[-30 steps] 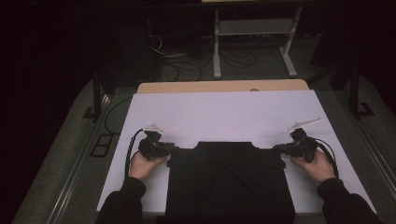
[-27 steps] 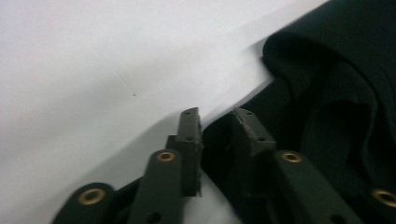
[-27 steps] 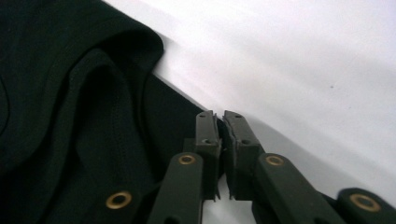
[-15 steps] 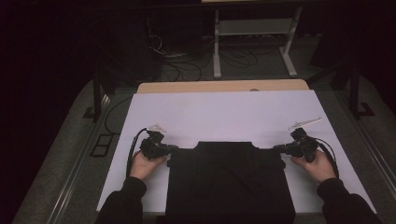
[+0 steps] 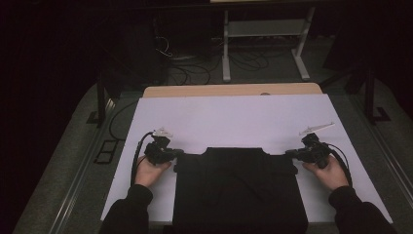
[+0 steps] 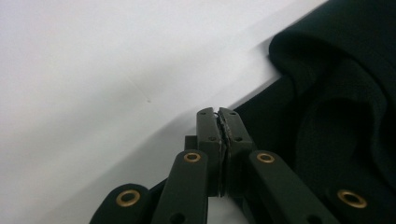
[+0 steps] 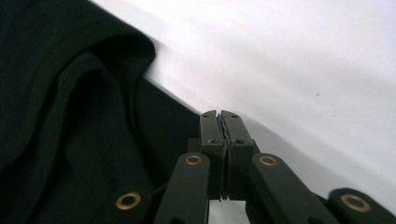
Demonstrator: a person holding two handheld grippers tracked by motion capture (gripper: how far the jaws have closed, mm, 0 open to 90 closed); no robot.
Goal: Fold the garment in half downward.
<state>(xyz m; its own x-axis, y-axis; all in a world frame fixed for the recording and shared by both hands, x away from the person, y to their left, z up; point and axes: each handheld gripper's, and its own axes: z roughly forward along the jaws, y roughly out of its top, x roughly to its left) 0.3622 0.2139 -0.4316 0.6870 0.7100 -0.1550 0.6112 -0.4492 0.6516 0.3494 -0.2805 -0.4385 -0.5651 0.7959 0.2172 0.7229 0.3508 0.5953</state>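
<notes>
A black garment (image 5: 238, 190) lies spread flat on the near half of the white surface (image 5: 234, 119), its far edge running across the middle and its near edge reaching the surface's front rim. The left hand-held gripper (image 5: 174, 155) sits at the garment's far left corner, held by the person's left hand (image 5: 150, 168); the right hand-held gripper (image 5: 291, 155) sits at the far right corner, held by the right hand (image 5: 331, 171). Both point inward toward the cloth.

In the left gripper view the left hand-held gripper (image 6: 218, 114) has its jaws pressed fully together, tips meeting, right at the garment's (image 6: 336, 93) edge; whether a thin bit of fabric is pinched between them cannot be told. A folded, rounded hem lies just beyond. In the right gripper view the right hand-held gripper (image 7: 219, 116) is likewise closed tight at the border between the garment (image 7: 70, 116) and the surface (image 7: 303, 60), with folds of cloth beside it. Both have just finished closing.
</notes>
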